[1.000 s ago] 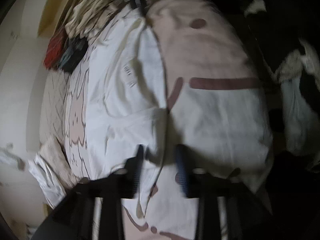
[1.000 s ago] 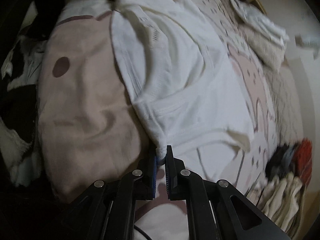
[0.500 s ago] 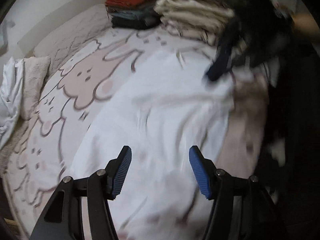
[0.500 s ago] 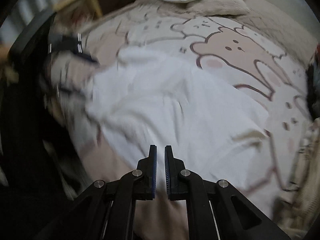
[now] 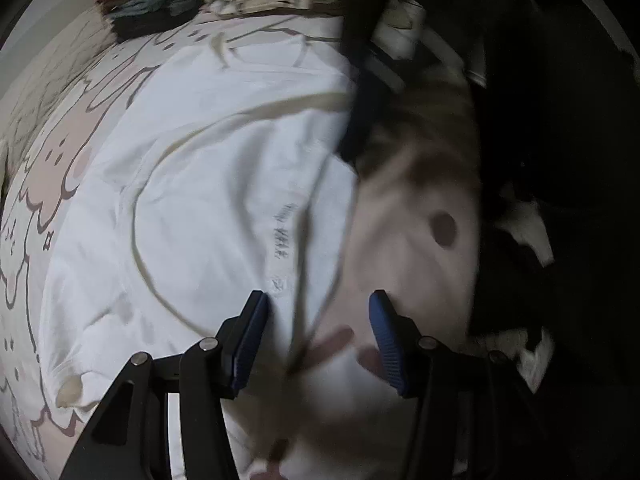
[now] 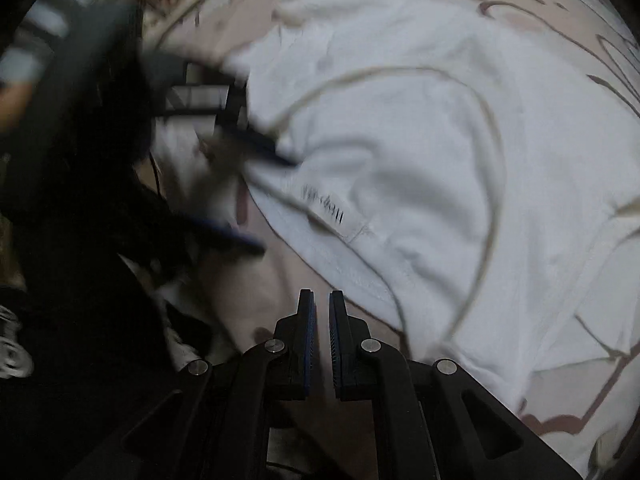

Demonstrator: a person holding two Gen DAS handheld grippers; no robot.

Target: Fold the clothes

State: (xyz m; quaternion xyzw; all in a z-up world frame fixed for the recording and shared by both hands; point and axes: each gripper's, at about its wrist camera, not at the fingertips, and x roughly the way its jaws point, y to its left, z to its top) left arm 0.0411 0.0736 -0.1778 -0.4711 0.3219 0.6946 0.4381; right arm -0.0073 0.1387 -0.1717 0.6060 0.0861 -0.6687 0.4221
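White cotton T-shirt [image 5: 208, 208] now lies spread on the pink cartoon-print bed cover [image 5: 52, 168]. A second ago the right gripper [image 6: 322, 300] pinched its hem; its jaws are now together and empty. The left gripper [image 5: 318, 308], jaws apart and just closing slightly, hovers over the near edge, likely seeking a new fold grip.

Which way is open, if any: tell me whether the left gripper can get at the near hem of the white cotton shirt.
Probably yes. The left gripper hangs open right over the white cotton shirt's near hem, nothing between its fingers, and only the pink cartoon bedsheet lies beside that edge.
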